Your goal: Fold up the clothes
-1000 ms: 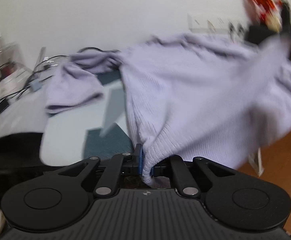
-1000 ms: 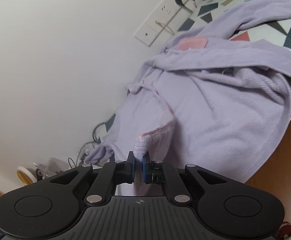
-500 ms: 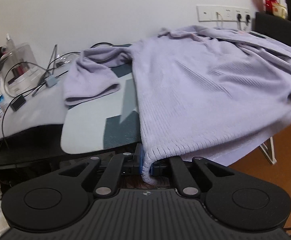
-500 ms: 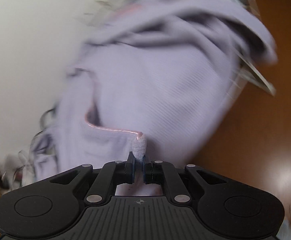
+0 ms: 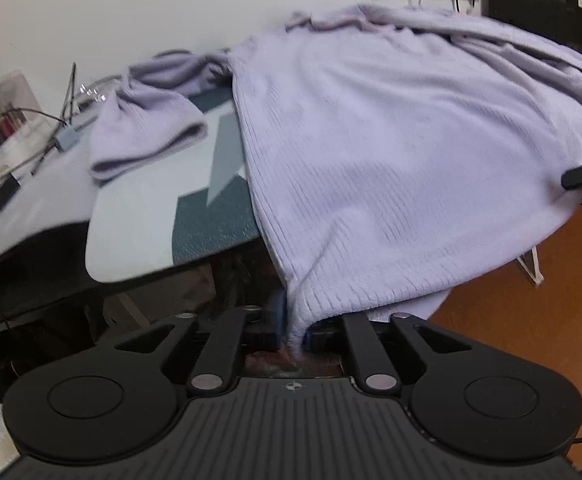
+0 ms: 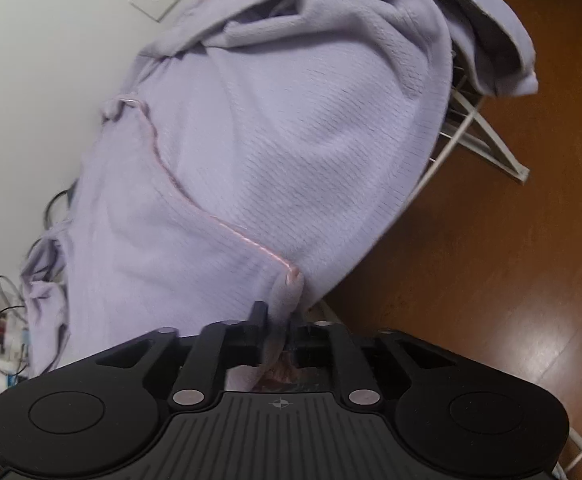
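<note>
Lilac sweater (image 5: 391, 152) spread over the patterned tabletop (image 5: 139, 216), hem hanging off the near edge, one sleeve (image 5: 147, 136) bunched left, left hand-held gripper (image 5: 293, 330) opening with the hem corner between its jaws, right hand-held gripper (image 6: 281, 330) opening around a pink-edged fold

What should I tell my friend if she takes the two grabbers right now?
Left hand-held gripper: jaws opening, a corner of the lilac sweater's hem is between them.
Right hand-held gripper: jaws opening, the sweater's pink-edged corner is between them.
The sweater lies spread over the patterned board, its hem hanging off the near edge, one sleeve bunched at the left in the left view.
Done: sweater laid out.
Left: no fold is made yet; fold in the sleeves, then the body.
</note>
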### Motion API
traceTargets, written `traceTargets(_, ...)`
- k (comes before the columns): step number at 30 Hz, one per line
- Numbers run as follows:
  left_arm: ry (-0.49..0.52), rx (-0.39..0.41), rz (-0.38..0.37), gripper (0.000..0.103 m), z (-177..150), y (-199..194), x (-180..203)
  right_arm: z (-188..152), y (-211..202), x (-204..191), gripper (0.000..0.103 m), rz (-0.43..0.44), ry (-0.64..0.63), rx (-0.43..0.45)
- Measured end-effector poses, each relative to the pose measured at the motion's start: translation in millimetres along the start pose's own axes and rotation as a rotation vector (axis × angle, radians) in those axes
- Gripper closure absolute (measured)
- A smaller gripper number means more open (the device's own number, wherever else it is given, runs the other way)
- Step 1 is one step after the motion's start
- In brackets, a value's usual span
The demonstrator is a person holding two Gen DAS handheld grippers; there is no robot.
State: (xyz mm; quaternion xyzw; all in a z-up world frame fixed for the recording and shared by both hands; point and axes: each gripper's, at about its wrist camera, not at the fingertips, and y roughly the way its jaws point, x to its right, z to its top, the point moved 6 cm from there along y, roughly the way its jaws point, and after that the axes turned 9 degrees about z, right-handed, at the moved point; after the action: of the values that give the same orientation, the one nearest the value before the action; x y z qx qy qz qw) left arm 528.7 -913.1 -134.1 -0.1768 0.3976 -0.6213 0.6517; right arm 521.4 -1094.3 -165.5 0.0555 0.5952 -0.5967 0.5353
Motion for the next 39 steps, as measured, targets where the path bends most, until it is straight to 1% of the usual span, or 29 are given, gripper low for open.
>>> traceTargets(1,-0.013,-0.036,-0.024,0.069,0.9,0.1,-2.5,0.5,-0.1,1.9,0.053,-0.049,0.004,0.0)
traceTargets(2,-0.042,-0.095,-0.07,0.059,2.2,0.0,-6.0,1.3,-1.2,3.5,0.04,-0.091,0.01,0.005)
traceTargets(3,-0.075,-0.151,-0.124,0.04,2.4,-0.6,-9.2,2.9,-5.2,3.6,0.04,-0.107,0.02,0.023)
traceTargets(4,-0.107,-0.197,-0.177,0.038,2.0,-2.5,-12.7,4.5,-8.8,2.5,0.039,-0.104,0.03,0.034)
traceTargets(5,-0.13,-0.233,-0.218,0.038,1.5,-4.7,-15.8,6.3,-12.7,1.3,0.036,-0.101,0.042,0.046)
traceTargets(6,-0.127,-0.241,-0.227,0.038,0.9,-7.4,-17.7,8.5,-17.4,-0.4,0.033,-0.101,0.055,0.062)
traceTargets(9,-0.098,-0.23,-0.221,0.038,1.5,-17.3,-22.6,17.7,-32.7,-6.9,0.033,-0.094,0.069,0.129)
traceTargets(11,-0.106,-0.209,-0.23,0.038,6.4,-24.9,-26.9,26.1,-43.0,-14.3,0.033,-0.083,0.054,0.165)
traceTargets(13,-0.138,-0.171,-0.248,0.036,20.4,-30.6,-31.9,38.8,-52.9,-25.2,0.032,-0.078,0.022,0.199)
traceTargets(14,-0.153,-0.151,-0.254,0.034,28.4,-32.6,-34.1,46.2,-58.1,-30.8,0.03,-0.076,0.004,0.216)
traceTargets(16,-0.172,-0.115,-0.254,0.031,48.2,-31.9,-35.2,62.9,-69.2,-42.3,0.029,-0.077,-0.042,0.251)
traceTargets(18,-0.186,-0.083,-0.254,0.029,69.5,-30.4,-34.2,79.5,-78.9,-51.0,0.024,-0.079,-0.079,0.286)
traceTargets(19,-0.186,-0.071,-0.255,0.028,79.8,-29.3,-31.4,87.0,-84.6,-53.6,0.024,-0.081,-0.092,0.304)
traceTargets(20,-0.181,-0.057,-0.26,0.026,89.3,-28.2,-27.4,92.9,-91.1,-52.9,0.024,-0.082,-0.094,0.323)
traceTargets(22,-0.154,-0.032,-0.266,0.018,104.1,-24.7,-17.3,103.7,-104.1,-48.2,0.024,-0.088,-0.085,0.36)
traceTargets(24,-0.124,-0.01,-0.272,0.015,118.3,-20.8,-6.5,113.8,-115.0,-38.4,0.024,-0.107,-0.077,0.39)
traceTargets(27,-0.07,-0.028,-0.28,0.015,135.5,-7.8,16.2,128.6,-124.6,-21.3,0.024,-0.151,-0.112,0.399)
traceTargets(31,-0.041,-0.059,-0.306,0.015,169.8,11.6,49.0,156.6,-127.3,-2.8,0.023,-0.204,-0.206,0.404)
traceTargets(32,-0.037,-0.058,-0.305,0.015,183.0,16.9,58.3,164.9,-126.3,0.2,0.02,-0.211,-0.234,0.406)
traceTargets(33,-0.033,-0.058,-0.305,0.015,196.1,22.1,67.5,173.0,-124.9,2.3,0.012,-0.217,-0.262,0.41)
traceTargets(35,-0.037,-0.059,-0.305,0.013,225.7,33.4,86.0,191.8,-118.5,2.5,0.001,-0.216,-0.318,0.43)
traceTargets(37,-0.053,-0.067,-0.297,0.01,257.9,47.9,104.7,212.2,-107.1,1.3,0.001,-0.216,-0.384,0.44)
traceTargets(39,-0.057,-0.082,-0.27,0.01,289.0,64.8,124.2,231.3,-89.4,0.6,0.001,-0.226,-0.445,0.429)
